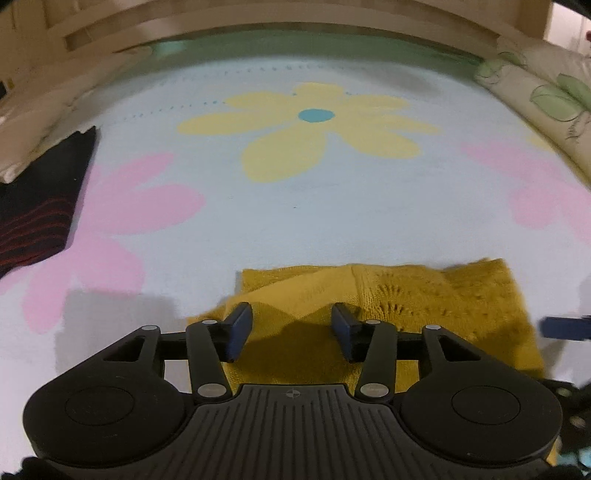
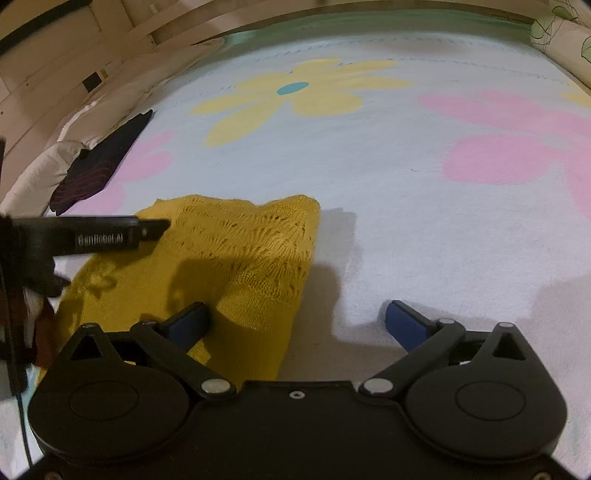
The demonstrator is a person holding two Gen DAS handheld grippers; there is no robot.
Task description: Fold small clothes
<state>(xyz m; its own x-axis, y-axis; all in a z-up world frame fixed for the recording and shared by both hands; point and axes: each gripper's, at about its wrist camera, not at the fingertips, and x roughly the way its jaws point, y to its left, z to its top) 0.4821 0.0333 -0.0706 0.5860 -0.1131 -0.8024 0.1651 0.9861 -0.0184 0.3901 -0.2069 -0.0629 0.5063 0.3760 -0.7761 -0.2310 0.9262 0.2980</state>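
A mustard-yellow knitted garment (image 1: 406, 302) lies on the flowered light-blue bed cover (image 1: 295, 206), with a layer folded over at its far left. My left gripper (image 1: 291, 325) is open and empty, its fingers hovering over the garment's near left part. The garment also shows in the right wrist view (image 2: 236, 258). My right gripper (image 2: 299, 321) is open wide and empty; its left finger is over the garment's right edge, its right finger over bare cover. The left gripper's side shows at the left of the right wrist view (image 2: 110, 236).
A dark garment with red stripes (image 1: 37, 214) lies folded at the left edge of the bed, also in the right wrist view (image 2: 99, 162). A floral pillow (image 1: 546, 96) sits at the far right. A wooden headboard (image 1: 280, 18) runs along the back.
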